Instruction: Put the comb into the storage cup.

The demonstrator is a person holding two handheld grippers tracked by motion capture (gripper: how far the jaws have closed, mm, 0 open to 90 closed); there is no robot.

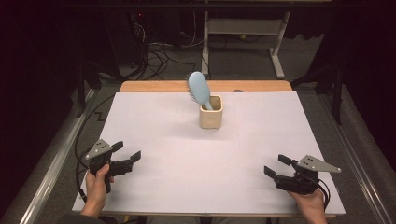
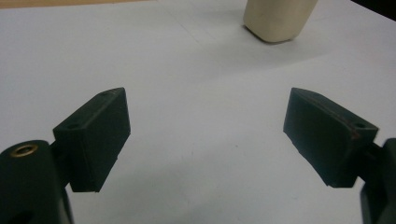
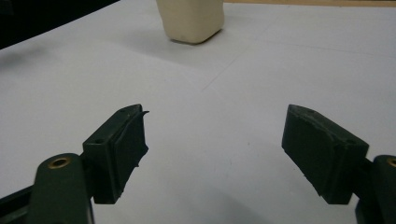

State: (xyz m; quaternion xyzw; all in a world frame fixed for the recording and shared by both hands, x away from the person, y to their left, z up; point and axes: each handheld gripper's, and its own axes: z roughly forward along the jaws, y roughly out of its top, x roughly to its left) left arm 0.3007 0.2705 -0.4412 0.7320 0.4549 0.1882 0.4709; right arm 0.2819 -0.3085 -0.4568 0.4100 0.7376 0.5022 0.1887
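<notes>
The left gripper [image 1: 126, 153] and the right gripper [image 1: 276, 165] rest low over the white table [image 1: 187, 177], each with its jaws spread apart and nothing between them. Well ahead of both, between their lines, stands the cream cup [image 1: 211, 112], with the blue hairbrush [image 1: 199, 88] leaning in it, handle down.

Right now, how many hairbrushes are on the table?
1. The blue hairbrush stands handle-down in the cream cup at the table's far middle, head leaning left. Nothing else lies on the white table near either tool.
</notes>
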